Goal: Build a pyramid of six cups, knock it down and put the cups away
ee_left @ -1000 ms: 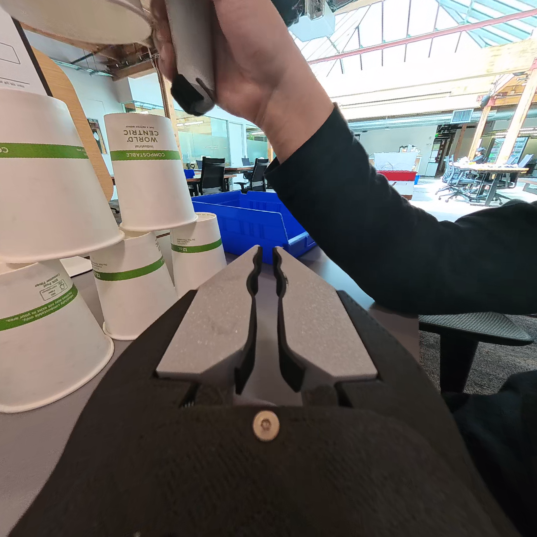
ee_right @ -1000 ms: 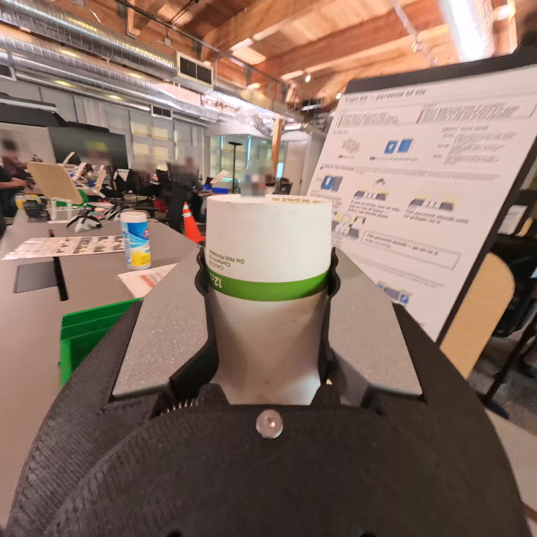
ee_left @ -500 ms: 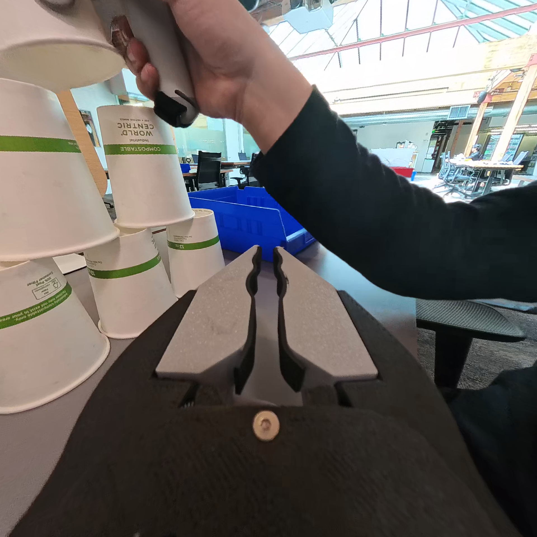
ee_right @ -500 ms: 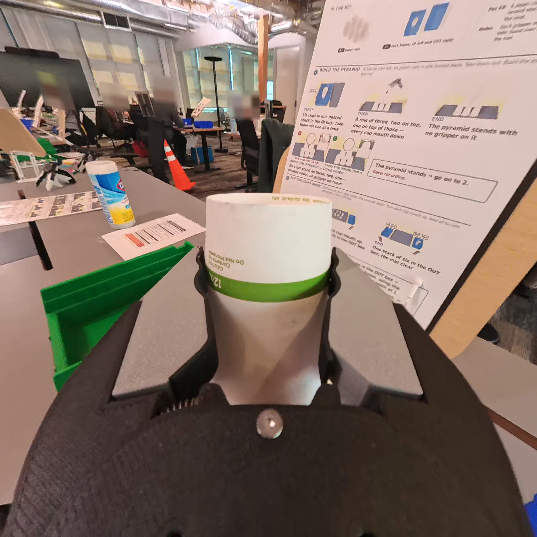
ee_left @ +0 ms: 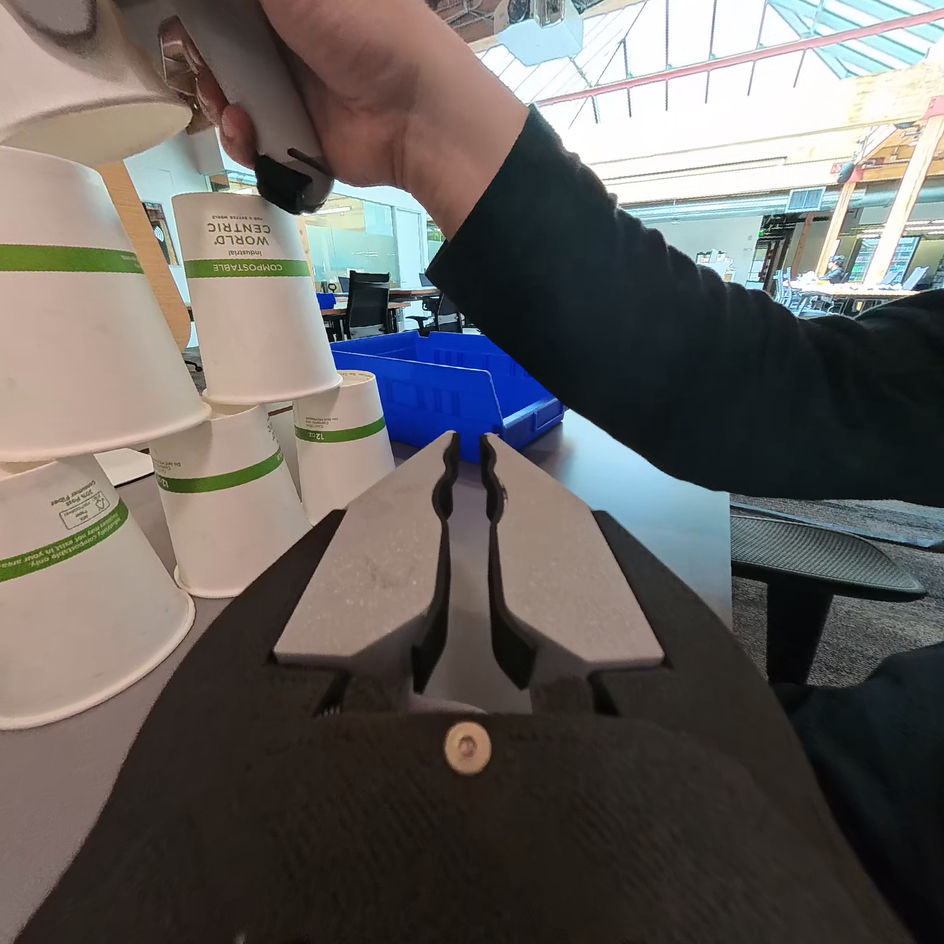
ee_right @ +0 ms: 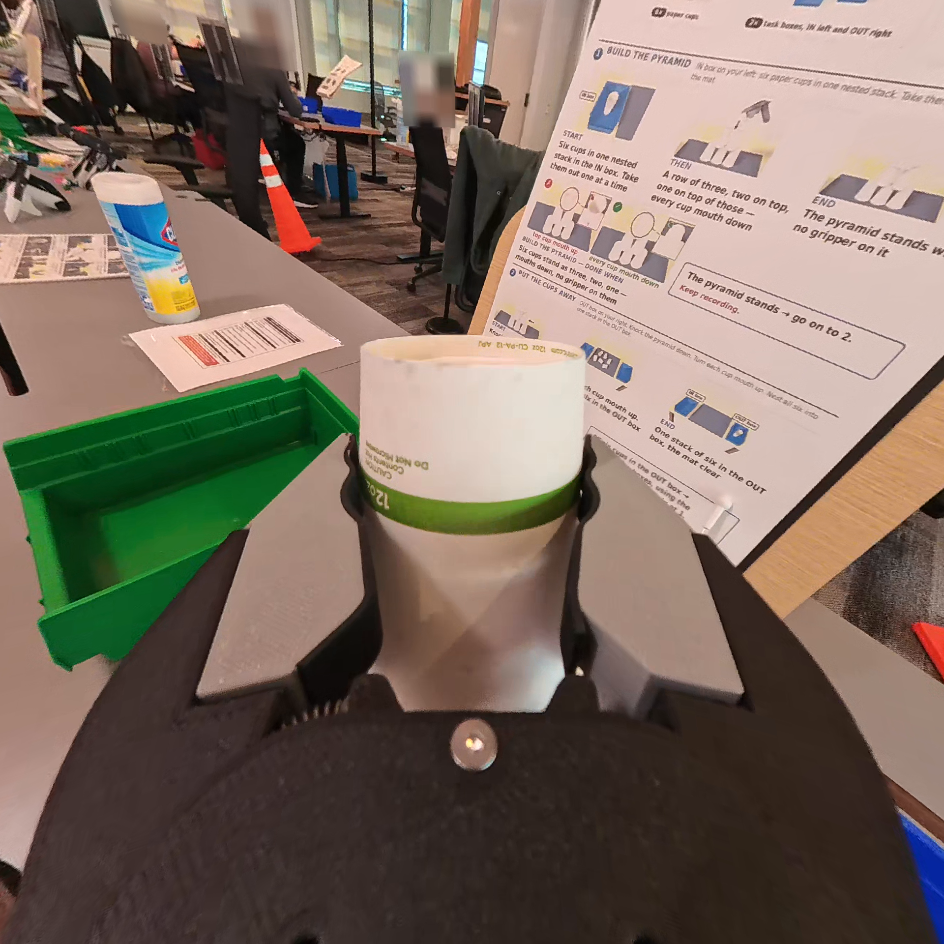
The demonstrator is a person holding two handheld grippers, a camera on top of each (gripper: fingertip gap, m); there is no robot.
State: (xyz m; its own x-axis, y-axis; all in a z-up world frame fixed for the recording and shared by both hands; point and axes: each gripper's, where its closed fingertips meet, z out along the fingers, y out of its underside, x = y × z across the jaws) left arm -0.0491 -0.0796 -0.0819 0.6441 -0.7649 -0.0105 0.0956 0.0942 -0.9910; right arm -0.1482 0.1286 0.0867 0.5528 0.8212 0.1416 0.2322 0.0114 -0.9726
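Right wrist view has the right gripper (ee_right: pixel 472 490) pinching a white paper cup (ee_right: pixel 472 424) mouth down, both jaws pressed to its sides right at the green band, base pointing forward. Beyond it, a green bin (ee_right: pixel 127 505) lies toward the far left of the grey tabletop (ee_right: pixel 76 347), with a printed sheet (ee_right: pixel 235 342) and a wipes canister (ee_right: pixel 145 250) just past it. An instruction board (ee_right: pixel 740 230) leans along the right side.

Over to the left wrist view: the left gripper (ee_left: pixel 470 449) hovers low over the tabletop, jaws nearly together with only a thin gap, nothing between them. Just to its left stands the stack, all mouth down. Three cups in the bottom row: the near cup (ee_left: pixel 71 597) at the left edge of the shot, the middle cup (ee_left: pixel 225 500), and the far cup (ee_left: pixel 342 434) nearest the blue bin (ee_left: pixel 449 393). Two sit on top of those: one upper cup (ee_left: pixel 76 316) big in the foreground, the other upper cup (ee_left: pixel 255 306) behind it, spanning the middle and far cups.

Up top, a hand (ee_left: pixel 368 87) in a black sleeve (ee_left: pixel 638 357) grips the handle of the right gripper, and the held cup's rim (ee_left: pixel 92 92) hangs just above the near upper cup, slightly tilted; whether it is touching yet, cannot tell. The blue bin rests toward the far right corner of the tabletop, with a chair seat (ee_left: pixel 817 557) off the table's right edge.
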